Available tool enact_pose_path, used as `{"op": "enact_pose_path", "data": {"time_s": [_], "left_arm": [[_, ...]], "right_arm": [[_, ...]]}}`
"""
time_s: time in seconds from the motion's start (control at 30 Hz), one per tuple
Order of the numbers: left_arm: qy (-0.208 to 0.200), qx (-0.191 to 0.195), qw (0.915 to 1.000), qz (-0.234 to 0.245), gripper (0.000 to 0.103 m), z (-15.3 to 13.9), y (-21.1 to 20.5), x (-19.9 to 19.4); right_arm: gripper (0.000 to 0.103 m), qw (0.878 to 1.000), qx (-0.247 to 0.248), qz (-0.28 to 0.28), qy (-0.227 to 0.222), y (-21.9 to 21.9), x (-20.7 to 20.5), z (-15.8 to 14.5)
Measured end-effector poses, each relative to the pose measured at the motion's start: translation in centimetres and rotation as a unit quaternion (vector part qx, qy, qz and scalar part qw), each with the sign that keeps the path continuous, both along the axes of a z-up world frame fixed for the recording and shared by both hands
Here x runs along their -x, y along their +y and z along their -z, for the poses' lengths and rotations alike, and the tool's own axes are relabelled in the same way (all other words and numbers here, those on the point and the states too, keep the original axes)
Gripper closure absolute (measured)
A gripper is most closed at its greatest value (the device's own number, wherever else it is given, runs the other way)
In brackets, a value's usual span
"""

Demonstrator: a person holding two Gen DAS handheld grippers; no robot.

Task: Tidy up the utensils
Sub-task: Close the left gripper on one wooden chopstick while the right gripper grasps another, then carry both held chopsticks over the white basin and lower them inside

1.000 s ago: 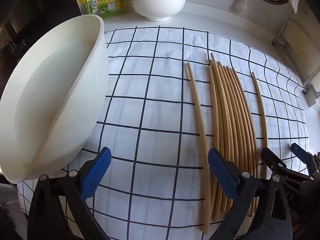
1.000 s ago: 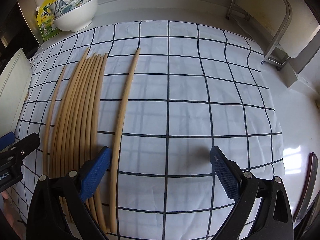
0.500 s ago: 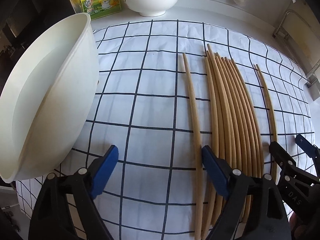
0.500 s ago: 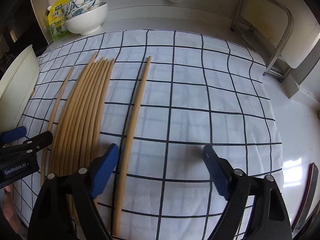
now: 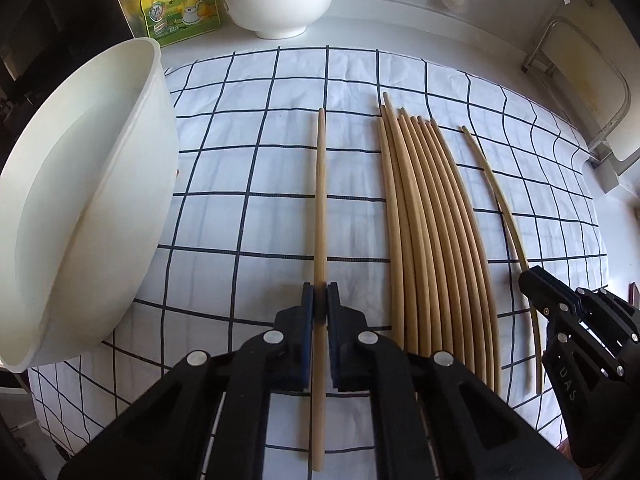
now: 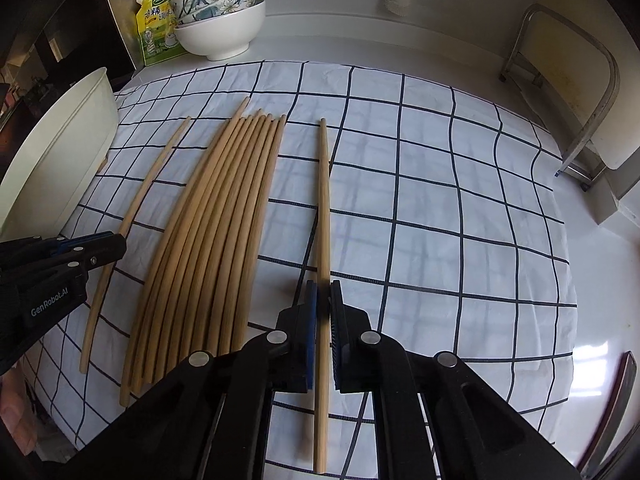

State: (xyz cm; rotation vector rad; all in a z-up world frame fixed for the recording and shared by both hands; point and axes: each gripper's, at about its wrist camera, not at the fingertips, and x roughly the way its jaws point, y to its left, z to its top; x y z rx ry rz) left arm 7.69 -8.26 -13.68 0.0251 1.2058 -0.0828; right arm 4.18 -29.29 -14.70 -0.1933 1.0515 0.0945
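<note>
Wooden chopsticks lie lengthwise on a white cloth with a dark grid [image 5: 248,152]. My left gripper [image 5: 319,308] is shut on the single leftmost chopstick [image 5: 320,200]. My right gripper [image 6: 323,300] is shut on the single rightmost chopstick [image 6: 325,208]. Between them lies a tight bundle of several chopsticks [image 5: 432,240], also in the right wrist view [image 6: 216,216]. The right gripper shows at the right of the left wrist view [image 5: 532,280], closed on its chopstick [image 5: 500,196]. The left gripper shows at the left of the right wrist view [image 6: 116,244].
A large white basin [image 5: 80,208] stands at the cloth's left edge. Stacked bowls [image 5: 280,4] and a yellow-green seasoning pouch [image 5: 180,0] stand at the back. A metal rack [image 6: 568,92] stands on the right.
Both grippers have closed, each on an outer single chopstick. Each has shifted sideways so that its chopstick lies between its fingers.
</note>
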Motion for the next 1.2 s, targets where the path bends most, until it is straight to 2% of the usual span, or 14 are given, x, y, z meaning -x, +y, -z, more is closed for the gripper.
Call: {"op": "enact_pose_path", "data": {"time_s": [0.27,0.47,0.7,0.83,0.93,1.2], "left_arm": [[-0.059,0.010,0.9982,0.003,0.096,-5.7,2.4,1.4],[-0.103,-0.002,0.9945,-0.020,0.096,-9.8,7.3,2.2],[-0.121,-0.021,0.9897,-0.073,0.096,-12.1,15.3,2.3],[-0.120,-0.025,0.9877,-0.097,0.096,-12.1,20.0,1.2],[-0.103,-0.020,0.9891,-0.103,0.096,-11.0,22.6,0.1],[-0.056,-0.005,0.9938,-0.096,0.096,-6.8,26.1,-2.8]], "right_arm": [[0.097,0.999,-0.036,-0.014,-0.028,2.6,1.2,-4.7],[0.097,0.994,-0.065,-0.067,-0.050,8.7,1.3,-8.2],[0.097,0.986,-0.094,-0.130,-0.050,17.9,-0.2,-9.3],[0.097,0.981,-0.102,-0.157,-0.044,22.7,-1.6,-8.8],[0.097,0.981,-0.105,-0.163,-0.030,25.7,-2.6,-7.6],[0.097,0.985,-0.086,-0.151,0.024,30.5,-5.6,-2.8]]}}
